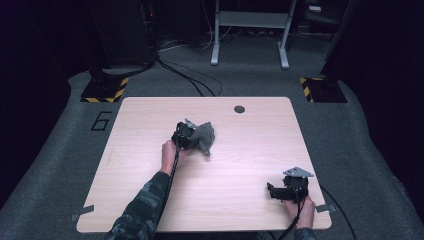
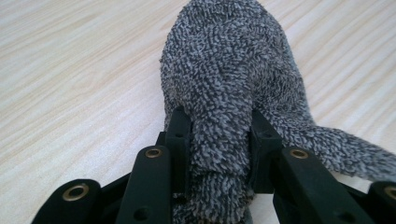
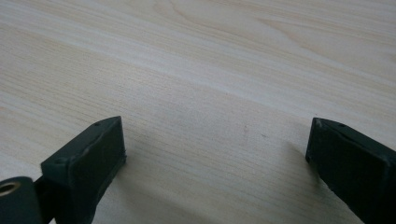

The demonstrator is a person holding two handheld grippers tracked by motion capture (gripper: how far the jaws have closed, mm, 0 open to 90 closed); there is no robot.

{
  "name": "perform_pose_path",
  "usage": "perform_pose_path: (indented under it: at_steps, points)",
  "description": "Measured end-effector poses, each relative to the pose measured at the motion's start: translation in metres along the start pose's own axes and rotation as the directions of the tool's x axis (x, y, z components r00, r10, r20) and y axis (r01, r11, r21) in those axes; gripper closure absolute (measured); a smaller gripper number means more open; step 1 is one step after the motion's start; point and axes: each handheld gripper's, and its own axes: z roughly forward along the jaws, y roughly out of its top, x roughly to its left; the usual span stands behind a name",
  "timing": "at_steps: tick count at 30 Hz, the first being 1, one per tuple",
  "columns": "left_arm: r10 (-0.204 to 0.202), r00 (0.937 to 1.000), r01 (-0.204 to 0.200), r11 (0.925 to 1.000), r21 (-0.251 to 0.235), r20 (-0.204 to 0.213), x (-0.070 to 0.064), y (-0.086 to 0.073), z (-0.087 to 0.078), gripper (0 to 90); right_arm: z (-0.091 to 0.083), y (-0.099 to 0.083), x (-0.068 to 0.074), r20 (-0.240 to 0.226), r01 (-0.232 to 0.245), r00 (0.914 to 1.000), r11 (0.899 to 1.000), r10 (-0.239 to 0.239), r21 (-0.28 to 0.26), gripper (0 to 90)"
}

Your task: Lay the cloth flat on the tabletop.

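A grey fuzzy cloth (image 1: 204, 136) lies bunched near the middle of the wooden table (image 1: 150, 115). My left gripper (image 1: 186, 135) is at the cloth's left side and is shut on a fold of it. In the left gripper view the grey cloth (image 2: 233, 79) fills the middle, and a thick fold is pinched between the two black jaws of the left gripper (image 2: 219, 140). My right gripper (image 1: 272, 190) rests near the table's front right corner, far from the cloth. In the right gripper view the right gripper (image 3: 217, 140) stands wide open over bare wood.
A small dark round hole (image 1: 239, 109) sits near the table's far edge. Black cables trail from both grippers off the front edge. Beyond the table lie grey carpet, floor cables, a white metal frame (image 1: 250, 30) and yellow-black striped feet (image 1: 105, 90).
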Motion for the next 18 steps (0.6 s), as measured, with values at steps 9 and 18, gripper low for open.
perform_pose_path:
  at_steps: [9,18]
  points:
    - [0.017,0.9998,-0.017,0.9983,-0.055,0.014,-0.004,0.003,-0.032,67.3,0.000,0.000,0.000,0.002,0.000,1.0000,1.000,0.000,0.002,4.0]
    - [0.058,0.9979,-0.054,0.9928,-0.107,0.029,-0.018,0.007,-0.063,67.0,0.000,0.000,0.000,0.002,0.002,1.0000,1.000,-0.002,0.001,4.0]
